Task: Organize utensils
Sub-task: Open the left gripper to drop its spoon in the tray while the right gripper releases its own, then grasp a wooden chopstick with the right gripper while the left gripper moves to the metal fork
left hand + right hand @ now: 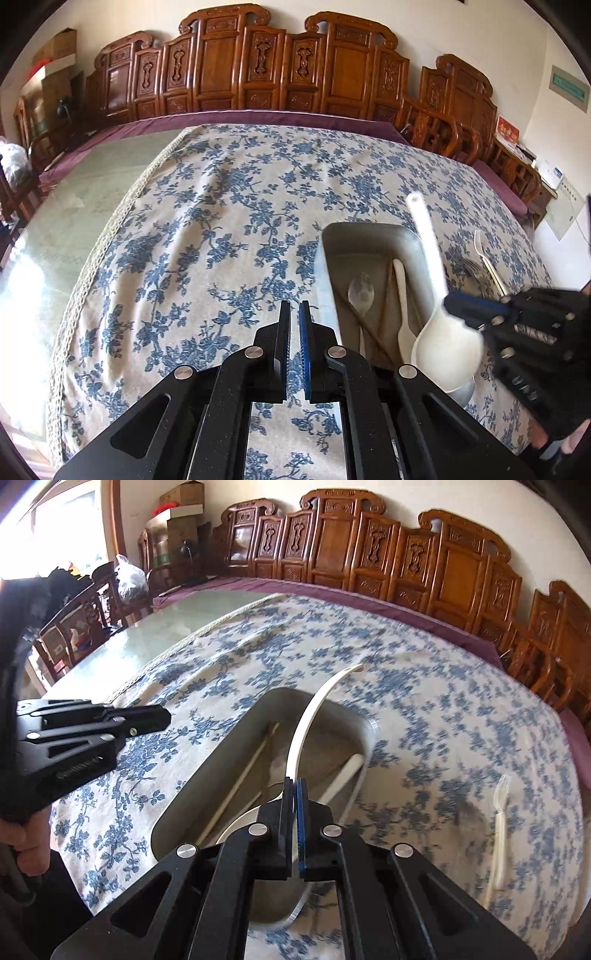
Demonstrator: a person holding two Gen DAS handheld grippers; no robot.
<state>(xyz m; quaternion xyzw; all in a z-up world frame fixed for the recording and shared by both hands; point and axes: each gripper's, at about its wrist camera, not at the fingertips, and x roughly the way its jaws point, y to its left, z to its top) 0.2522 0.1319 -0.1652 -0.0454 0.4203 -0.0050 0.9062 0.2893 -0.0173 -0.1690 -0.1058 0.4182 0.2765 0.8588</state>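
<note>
My right gripper (pixel 294 781) is shut on the handle of a large white ladle (pixel 314 709), holding it over the steel tray (pixel 280 698). In the left wrist view the ladle's bowl (pixel 447 343) hangs at the tray's near right corner, with the right gripper (pixel 452 304) clamped just above it. The tray (pixel 332 251) holds a metal spoon (pixel 361 291), a white plastic spoon (pixel 402 295) and chopsticks (pixel 384 295). My left gripper (pixel 294 304) is shut with nothing in it, left of the tray over the cloth.
Forks (pixel 487 258) lie on the blue floral tablecloth (pixel 221 221) right of the tray; a white plastic fork (pixel 502 812) shows in the right wrist view. Bare table glass (pixel 92 192) lies to the left. Carved wooden chairs (pixel 332 74) line the far side.
</note>
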